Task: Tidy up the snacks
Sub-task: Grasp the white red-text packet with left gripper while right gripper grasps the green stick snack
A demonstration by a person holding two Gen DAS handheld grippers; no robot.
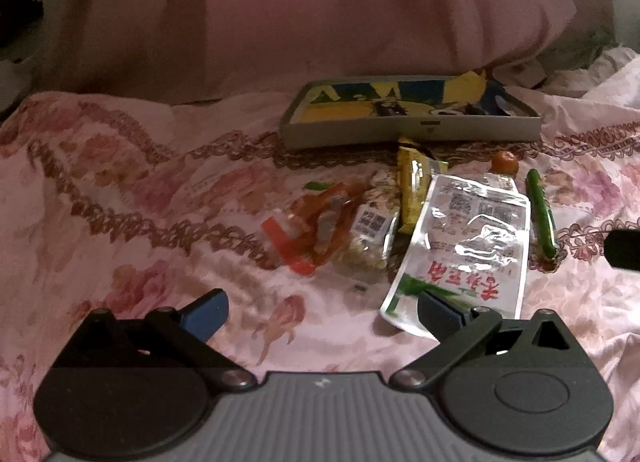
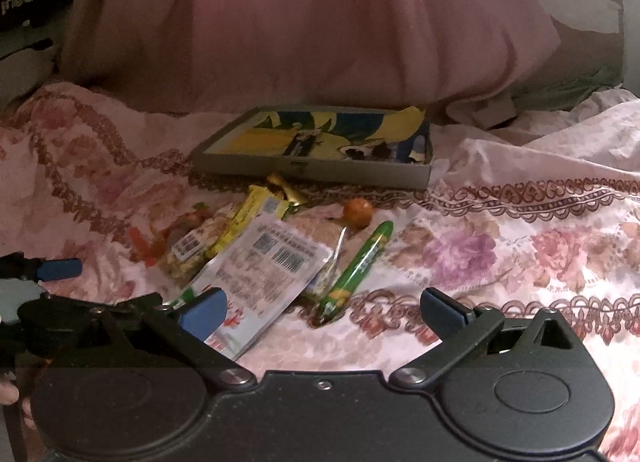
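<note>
Pink floral bedding [image 1: 160,198] covers the bed, with a big pink pillow [image 1: 320,2] at the far side. Just in front of the pillow lies a shallow grey box [image 1: 408,130] with yellow-and-blue printed lining. Nearer, the snacks lie in a loose heap: a large silvery pouch [image 1: 464,238] with barcodes and red lettering, a clear bag of nuts [image 1: 372,230] touching its left edge, an orange-red wrapper [image 1: 308,230] beside that, a yellow bar [image 1: 412,190] between nuts and pouch, a green stick [image 1: 542,214] just right of the pouch, and a small orange sweet [image 1: 505,163] near the box. The left gripper [image 1: 320,312] and right gripper [image 2: 320,308] both have their fingers spread wide, released, grasping nothing.
</note>
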